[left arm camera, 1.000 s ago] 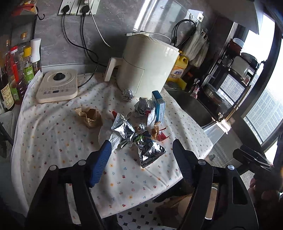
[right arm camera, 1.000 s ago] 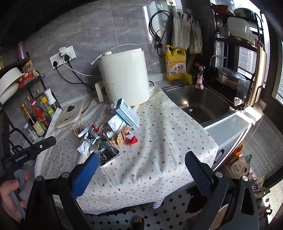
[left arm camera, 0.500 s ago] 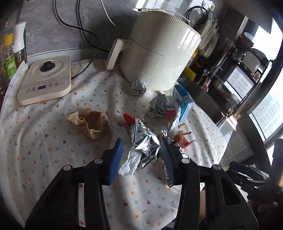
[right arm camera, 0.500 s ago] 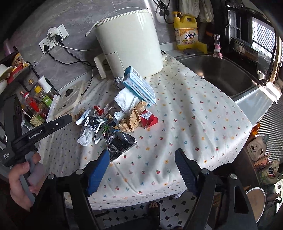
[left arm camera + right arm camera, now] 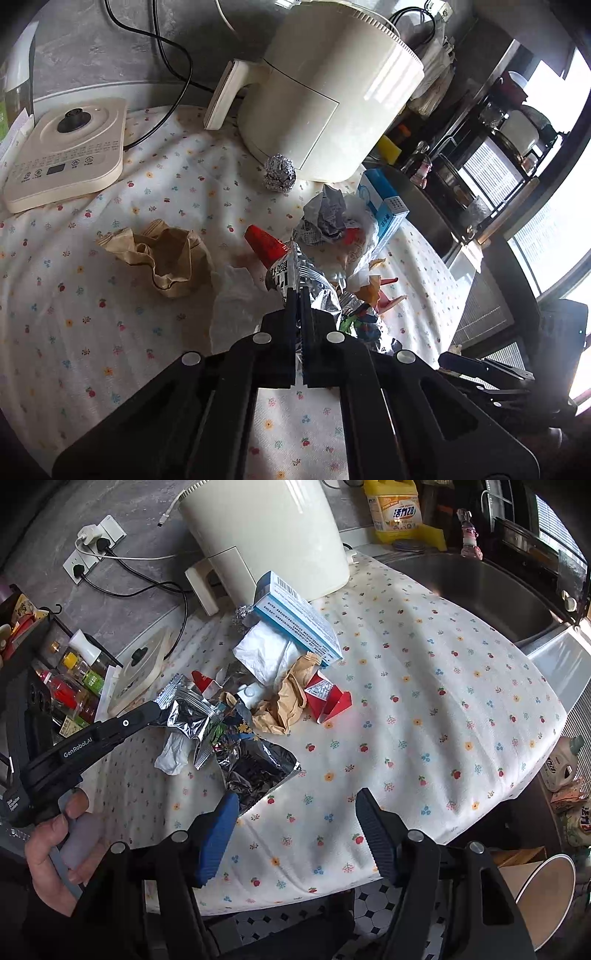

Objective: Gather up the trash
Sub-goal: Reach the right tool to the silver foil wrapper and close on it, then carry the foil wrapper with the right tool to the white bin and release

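Trash is heaped mid-table on the flowered tablecloth [image 5: 66,295], in front of the white appliance [image 5: 325,88]: silver foil wrapper [image 5: 306,280], crumpled brown paper bag [image 5: 166,258], foil ball [image 5: 279,172], blue carton [image 5: 295,616], red packet [image 5: 327,698], dark opened pouch [image 5: 255,768].

Change noted: a second ago the left gripper [image 5: 297,295] was held wide above the heap; its jaws have just been closing and are now clenched on the edge of the silver foil wrapper, which is pinched between them. First piece is judged secured, lifting still to be done.

The right gripper [image 5: 295,823] has been lowered toward the table's near edge, its jaws narrowed somewhat but still apart, nothing between them; the dark opened pouch lies just beyond the left blue pad.

Pose: left gripper angled down into the heap, handle gripped by a hand [image 5: 59,853]. Right gripper pitched more steeply down.
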Demonstrator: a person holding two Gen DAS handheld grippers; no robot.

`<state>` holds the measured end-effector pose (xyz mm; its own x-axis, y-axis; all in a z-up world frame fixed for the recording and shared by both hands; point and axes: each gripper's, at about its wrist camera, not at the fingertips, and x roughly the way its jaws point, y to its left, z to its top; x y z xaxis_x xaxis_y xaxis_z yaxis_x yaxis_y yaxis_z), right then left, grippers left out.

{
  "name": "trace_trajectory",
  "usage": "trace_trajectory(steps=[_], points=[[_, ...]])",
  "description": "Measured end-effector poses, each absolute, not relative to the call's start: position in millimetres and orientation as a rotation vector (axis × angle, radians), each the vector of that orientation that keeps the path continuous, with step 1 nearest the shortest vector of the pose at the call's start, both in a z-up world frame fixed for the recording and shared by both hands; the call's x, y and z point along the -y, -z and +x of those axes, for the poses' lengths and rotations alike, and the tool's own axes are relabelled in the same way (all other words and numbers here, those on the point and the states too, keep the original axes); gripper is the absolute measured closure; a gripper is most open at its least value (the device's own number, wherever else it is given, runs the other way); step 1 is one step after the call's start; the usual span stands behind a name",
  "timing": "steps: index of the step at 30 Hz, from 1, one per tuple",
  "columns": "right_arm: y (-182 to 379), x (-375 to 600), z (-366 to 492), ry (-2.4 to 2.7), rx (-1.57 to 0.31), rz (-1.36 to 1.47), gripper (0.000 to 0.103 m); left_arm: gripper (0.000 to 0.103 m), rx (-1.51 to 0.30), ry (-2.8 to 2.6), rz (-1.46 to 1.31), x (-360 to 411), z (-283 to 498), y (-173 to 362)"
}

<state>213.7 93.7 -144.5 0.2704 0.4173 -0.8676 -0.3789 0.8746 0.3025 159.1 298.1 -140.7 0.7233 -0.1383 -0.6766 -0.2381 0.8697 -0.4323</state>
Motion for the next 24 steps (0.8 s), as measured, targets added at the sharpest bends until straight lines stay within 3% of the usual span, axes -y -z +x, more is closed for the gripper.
trace_trajectory(steps=[8, 10, 12, 15, 24], points=[[171.6, -108.1, 235.7, -0.582, -1.246, 0.077, 0.049, 0.100, -0.685, -0.085, -0.512, -302.1, 134.7, 107.0], [178.8, -111.4, 244.5, -0.608, -1.266, 0.097, 0.058, 0.100, -0.675, -0.108, -0.502, -300.9, 128.2, 101.2], [182.9, -114.8, 249.1, -0.646, -1.286, 0.100, 0.087, 0.100, -0.663, -0.136, -0.504, -298.5, 121.6, 98.0], [175.7, -113.6, 248.4, -0.679, -1.258, 0.065, 0.097, 0.100, -0.645, -0.179, -0.517, -291.1, 112.3, 95.8], [135.4, -68.2, 231.1, -0.755, -1.167, 0.032, 0.100, 0.100, -0.626, -0.243, -0.524, -246.0, 100.3, 83.4]])
